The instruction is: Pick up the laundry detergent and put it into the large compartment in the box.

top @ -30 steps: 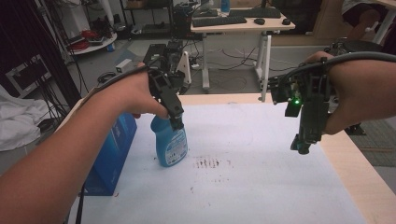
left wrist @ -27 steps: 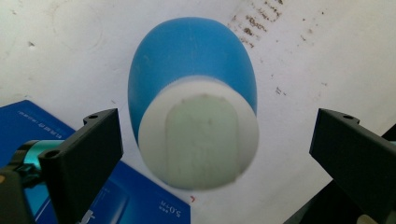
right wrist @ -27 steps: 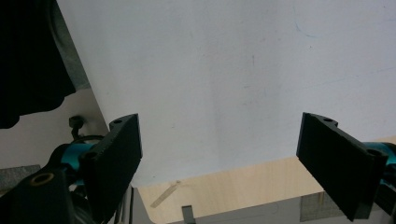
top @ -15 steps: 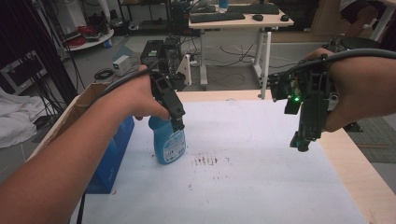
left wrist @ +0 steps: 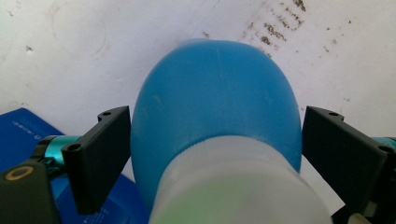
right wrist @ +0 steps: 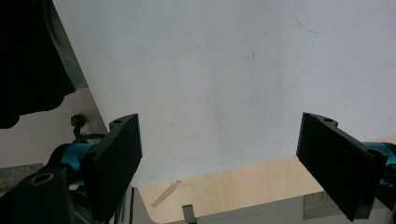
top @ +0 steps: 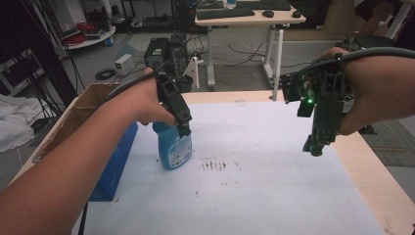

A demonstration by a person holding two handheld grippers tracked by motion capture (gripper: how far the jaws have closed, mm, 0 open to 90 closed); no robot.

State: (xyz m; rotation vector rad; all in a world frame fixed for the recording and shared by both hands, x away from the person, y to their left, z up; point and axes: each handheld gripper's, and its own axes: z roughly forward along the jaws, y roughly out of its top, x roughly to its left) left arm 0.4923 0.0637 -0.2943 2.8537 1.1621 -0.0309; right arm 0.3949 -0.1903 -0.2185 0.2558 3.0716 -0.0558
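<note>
High view: a wide worktop (top: pixel 274 196) covered in a white sheet, with bare pale wood showing along its far and right edges, carries a patch of small dark brown specks (top: pixel 219 165) near its middle. Just left of those specks stands an upright blue plastic spray bottle with a printed label (top: pixel 173 147), and the left gripper (top: pixel 182 128) reaches down over its top from the left. In the left gripper view the jaws stand either side of the bottle's rounded blue shoulder and whitish neck, the left jaw touching it and a thin gap showing at the right jaw, so the gripper is parted around the bottle rather than clamped. A blue cardboard box with an open brown top (top: pixel 110 147) sits at the worktop's left edge, just beside the bottle. The right gripper (top: pixel 313 146) hangs above the right side of the worktop, well apart from the bottle, a green light glowing on its body; in the right gripper view its jaws are spread wide over bare white sheet. Beyond the worktop lies a grey floor with loose cables, a desk on white legs (top: pixel 249 19) bearing a keyboard, and a black computer tower (top: pixel 156 51).
</note>
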